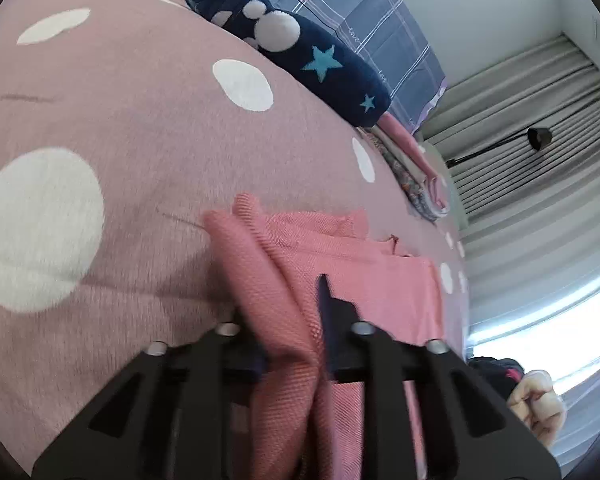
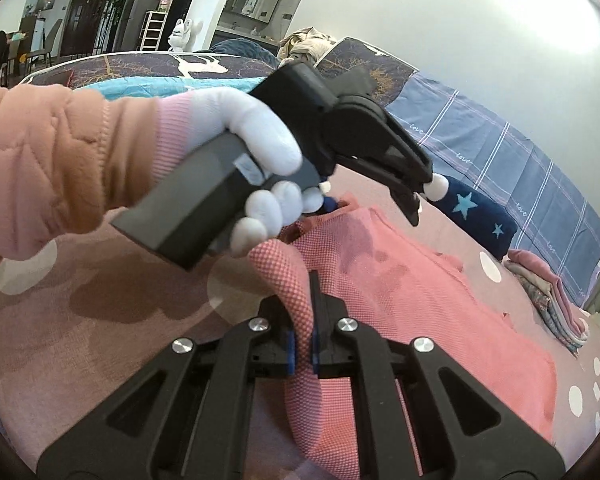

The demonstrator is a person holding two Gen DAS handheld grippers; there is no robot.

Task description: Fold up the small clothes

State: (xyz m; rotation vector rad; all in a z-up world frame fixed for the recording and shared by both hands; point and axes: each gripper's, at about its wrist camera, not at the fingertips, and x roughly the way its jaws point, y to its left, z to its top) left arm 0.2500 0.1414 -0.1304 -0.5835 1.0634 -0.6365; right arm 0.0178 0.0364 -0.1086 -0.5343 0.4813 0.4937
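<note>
Left wrist view: the left gripper (image 1: 296, 320) has its jaws closed on a bunched fold of the pink garment (image 1: 364, 276), the waffle-textured cloth passing between the two fingers and hanging down toward the camera. The remainder of the garment lies spread on the bed cover (image 1: 120, 132), a dusty pink fabric with large white dots. At the far edge of the bed a navy plush cushion (image 1: 300, 52) with blue stars and white round patches rests against a grey-blue checked pillow (image 1: 364, 12). Just beyond the cushion sits a stack of folded clothes (image 1: 412, 172). A bare hand (image 1: 538, 404) shows at the lower right edge. Pleated curtains (image 1: 540, 136) and a black lamp (image 1: 538, 138) fill the background.

Right wrist view: the right gripper (image 2: 302, 320) likewise has its jaws shut on a raised edge of the pink garment (image 2: 400, 280), the cloth pinched between the blue pads (image 2: 290, 350). Directly ahead, a white-gloved left hand (image 2: 256, 160) with a quilted pink sleeve grips the handle of the left gripper (image 2: 414, 208), whose tips reach the garment's far edge; how its jaws stand cannot be told from this angle. The garment lies flat on the bed to the right of both grippers. The stack of folded clothes (image 2: 552, 300) sits at the right, near the navy cushion (image 2: 480, 216).
</note>
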